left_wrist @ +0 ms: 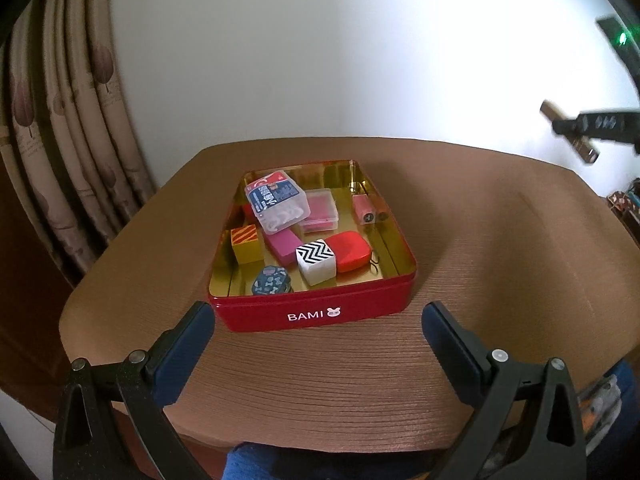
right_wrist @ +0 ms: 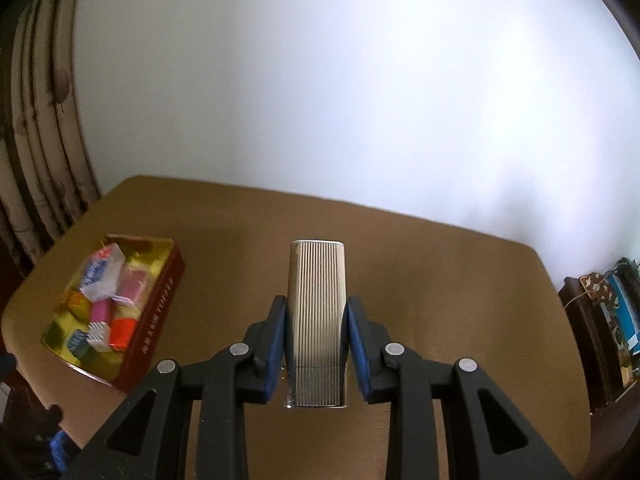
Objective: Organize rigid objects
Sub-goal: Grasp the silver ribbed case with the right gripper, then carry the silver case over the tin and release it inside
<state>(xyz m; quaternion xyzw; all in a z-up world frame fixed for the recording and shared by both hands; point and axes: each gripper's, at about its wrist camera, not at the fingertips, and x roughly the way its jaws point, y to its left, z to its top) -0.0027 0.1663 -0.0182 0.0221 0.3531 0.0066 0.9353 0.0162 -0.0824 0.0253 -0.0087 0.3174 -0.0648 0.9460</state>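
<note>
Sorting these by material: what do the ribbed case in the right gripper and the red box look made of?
Ribbed case: likely metal, shiny silver-gold with fine lengthwise grooves catching light. Red box: probably tin, glossy red outside, mirror-like gold inside that reflects its contents.

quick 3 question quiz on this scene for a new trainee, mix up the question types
1. True or false: the right gripper is shut on the ribbed metal case.
2. Where does the zigzag cube sit? A) on the bare table B) inside the red tin C) between the left gripper's fingers
3. Fill in: the left gripper is ____, with nothing between its pads.

Key: 1 true; 2 B; 3 open
</note>
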